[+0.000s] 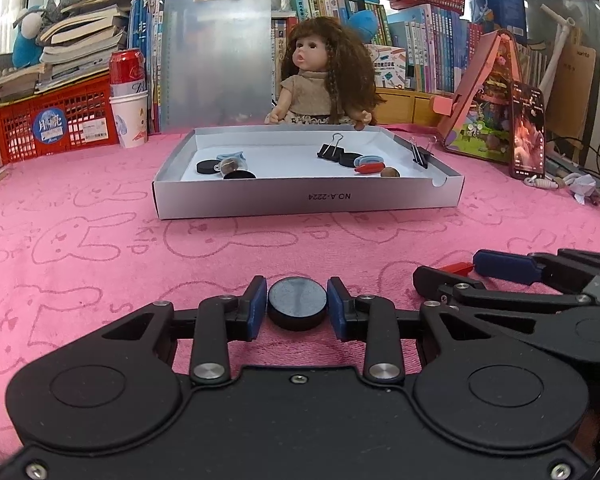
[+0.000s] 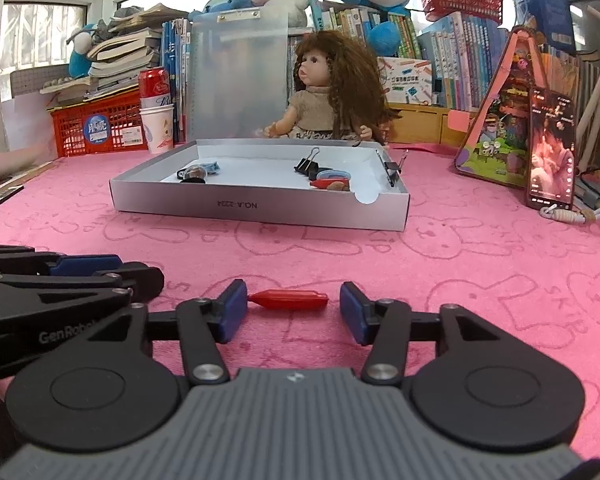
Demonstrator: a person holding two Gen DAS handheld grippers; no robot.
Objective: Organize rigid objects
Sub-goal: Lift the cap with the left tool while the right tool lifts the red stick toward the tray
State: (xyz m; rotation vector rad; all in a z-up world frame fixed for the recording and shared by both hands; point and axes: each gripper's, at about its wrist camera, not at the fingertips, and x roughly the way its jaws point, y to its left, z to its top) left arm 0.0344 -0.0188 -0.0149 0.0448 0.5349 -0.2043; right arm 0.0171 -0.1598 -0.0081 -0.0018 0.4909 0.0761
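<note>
Pinching a black disc (image 1: 297,307) in our left gripper (image 1: 297,309), we keep our right gripper (image 2: 293,311) spread around a red peg (image 2: 288,300).

The disc (image 1: 297,307) lies before the tray (image 1: 308,200), left of the peg (image 2: 288,300).

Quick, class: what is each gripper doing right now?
Left gripper: closed on the black disc.
Right gripper: open; the red clip lies between its fingers, ungripped.
</note>
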